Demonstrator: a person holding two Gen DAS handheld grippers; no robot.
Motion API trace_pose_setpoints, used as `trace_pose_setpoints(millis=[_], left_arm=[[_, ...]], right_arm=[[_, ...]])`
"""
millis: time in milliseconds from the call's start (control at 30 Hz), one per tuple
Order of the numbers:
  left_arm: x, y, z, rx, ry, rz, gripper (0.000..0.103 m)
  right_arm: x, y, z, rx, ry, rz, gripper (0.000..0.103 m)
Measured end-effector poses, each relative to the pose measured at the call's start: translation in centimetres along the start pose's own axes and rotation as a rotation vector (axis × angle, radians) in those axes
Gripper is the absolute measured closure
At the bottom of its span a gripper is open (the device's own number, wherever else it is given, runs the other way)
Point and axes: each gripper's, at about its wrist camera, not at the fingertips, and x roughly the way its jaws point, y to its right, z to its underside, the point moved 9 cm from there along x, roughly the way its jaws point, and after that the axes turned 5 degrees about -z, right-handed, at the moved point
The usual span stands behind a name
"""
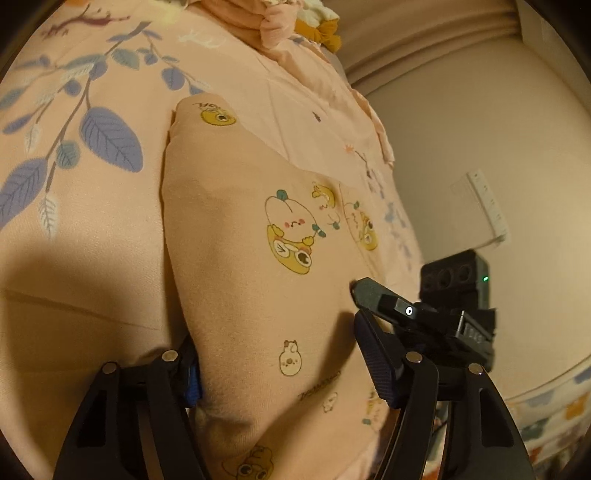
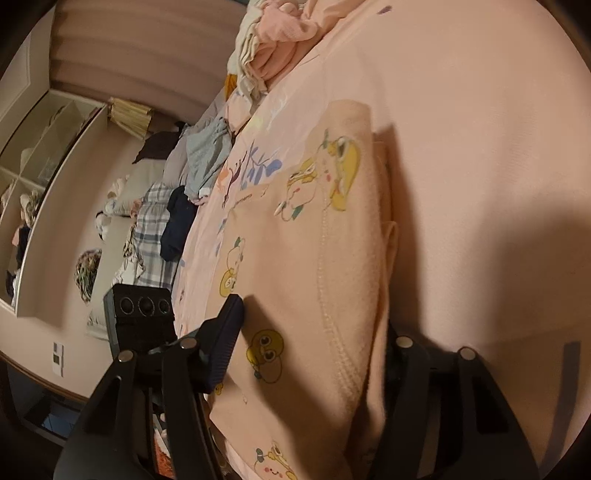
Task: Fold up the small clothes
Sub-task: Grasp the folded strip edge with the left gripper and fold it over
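Note:
A small peach garment [image 1: 236,266] with yellow cartoon prints lies folded on the pink leaf-print bed cover [image 1: 92,229]. My left gripper [image 1: 284,376] is open with its fingers astride the garment's near end; the left finger is partly hidden under the cloth. The right gripper shows in the left wrist view as a black finger [image 1: 369,291] on the garment's right side. In the right wrist view the garment [image 2: 306,280] fills the middle, and my right gripper [image 2: 310,354] is open astride its near edge, with the right finger hidden behind the cloth.
A pile of unfolded clothes [image 1: 291,26] lies at the far end of the bed and also shows in the right wrist view [image 2: 273,44]. More clothes [image 2: 177,192] lie along the bed's left edge. A shelf unit [image 2: 40,155] stands by the wall.

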Motion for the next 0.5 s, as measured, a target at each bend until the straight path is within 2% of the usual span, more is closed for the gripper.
trace_pose_setpoints(millis=[100, 200, 267, 400, 500], left_arm=[[0.2, -0.6, -0.1, 0.006, 0.026, -0.060, 0.045], [0.5, -1.4, -0.2, 0.038, 0.065, -0.113, 0.054], [0.6, -1.5, -0.1, 0.070, 0.085, -0.148, 0.055], [1.0, -1.0, -0.3, 0.141, 0.134, -0.212, 0.056], [1.3, -1.1, -0.5, 0.146, 0.138, -0.220, 0.056]], right_arm=[[0.3, -0.1, -0.1, -0.029, -0.001, 0.031, 0.043], [0.3, 0.2, 0.1, -0.052, 0.027, 0.078, 0.054], [0.3, 0.6, -0.1, -0.061, 0.033, 0.088, 0.061], [0.3, 0.9, -0.3, -0.057, 0.046, 0.126, 0.063], [0.3, 1.0, -0.3, -0.084, 0.069, 0.149, 0.065]])
